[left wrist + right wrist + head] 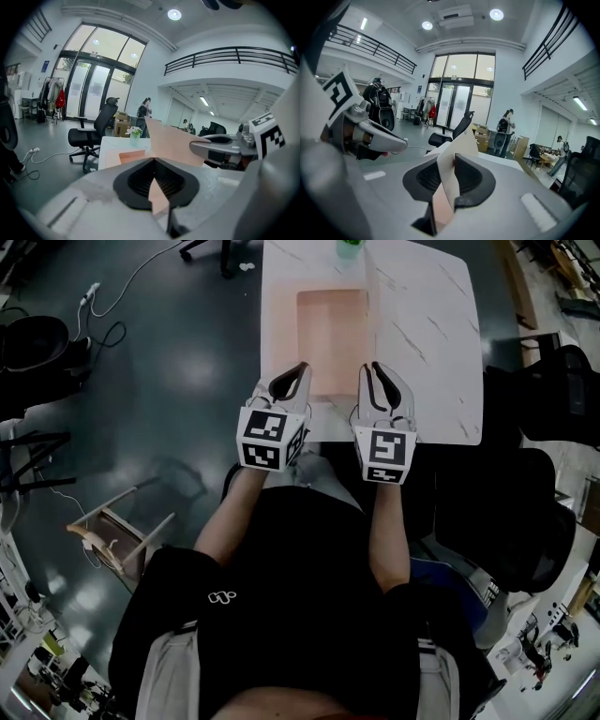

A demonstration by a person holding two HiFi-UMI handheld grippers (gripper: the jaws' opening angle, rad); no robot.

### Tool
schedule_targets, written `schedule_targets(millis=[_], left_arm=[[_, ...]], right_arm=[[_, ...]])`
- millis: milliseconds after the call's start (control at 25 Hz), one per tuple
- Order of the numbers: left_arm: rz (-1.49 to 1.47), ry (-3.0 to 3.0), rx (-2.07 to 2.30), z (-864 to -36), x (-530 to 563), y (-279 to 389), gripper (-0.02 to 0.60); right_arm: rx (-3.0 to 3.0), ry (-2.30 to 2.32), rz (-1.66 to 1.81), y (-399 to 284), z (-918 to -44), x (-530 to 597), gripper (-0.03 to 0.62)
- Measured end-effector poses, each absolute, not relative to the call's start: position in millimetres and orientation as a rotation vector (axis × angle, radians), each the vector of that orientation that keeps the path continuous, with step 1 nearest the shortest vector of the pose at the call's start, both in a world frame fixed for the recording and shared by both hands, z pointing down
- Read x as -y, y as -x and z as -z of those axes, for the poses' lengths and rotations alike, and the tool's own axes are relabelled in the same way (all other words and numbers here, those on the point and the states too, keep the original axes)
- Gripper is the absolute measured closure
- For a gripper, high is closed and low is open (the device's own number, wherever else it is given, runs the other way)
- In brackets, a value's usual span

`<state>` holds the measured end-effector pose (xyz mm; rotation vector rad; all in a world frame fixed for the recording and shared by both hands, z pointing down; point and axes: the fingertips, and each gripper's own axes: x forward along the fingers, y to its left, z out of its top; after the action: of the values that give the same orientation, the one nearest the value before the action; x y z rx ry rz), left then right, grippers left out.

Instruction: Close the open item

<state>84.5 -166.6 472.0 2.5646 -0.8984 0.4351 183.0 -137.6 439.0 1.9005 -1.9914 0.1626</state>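
An open pink box [333, 338] lies on the white marble table [431, 343], its hollow facing up. One pink flap [368, 324] stands upright along its right side. My left gripper [292, 371] is at the box's near left corner, and in the left gripper view [157, 187] it is shut on a thin pink piece of the box [158, 199]. At the near right corner, my right gripper [378, 369] is shut on the upright flap [459, 147], which runs between its pads [450, 187].
A small green vase with flowers [349, 247] stands at the table's far edge behind the box. A black office chair [525, 502] is close on the right. To the left, cables [103, 324] and a tipped wooden stool [117, 531] lie on the dark floor.
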Motion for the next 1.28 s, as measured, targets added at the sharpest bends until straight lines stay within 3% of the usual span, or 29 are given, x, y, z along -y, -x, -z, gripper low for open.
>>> schedule_targets(millis=[1280], left_arm=[[-0.435,-2.373,1.137,-504.5,177.5,16.7,0.581]], right_arm=[[2.026,-1.231,-0.22,-42.7,-568.1,175.1,0.539]])
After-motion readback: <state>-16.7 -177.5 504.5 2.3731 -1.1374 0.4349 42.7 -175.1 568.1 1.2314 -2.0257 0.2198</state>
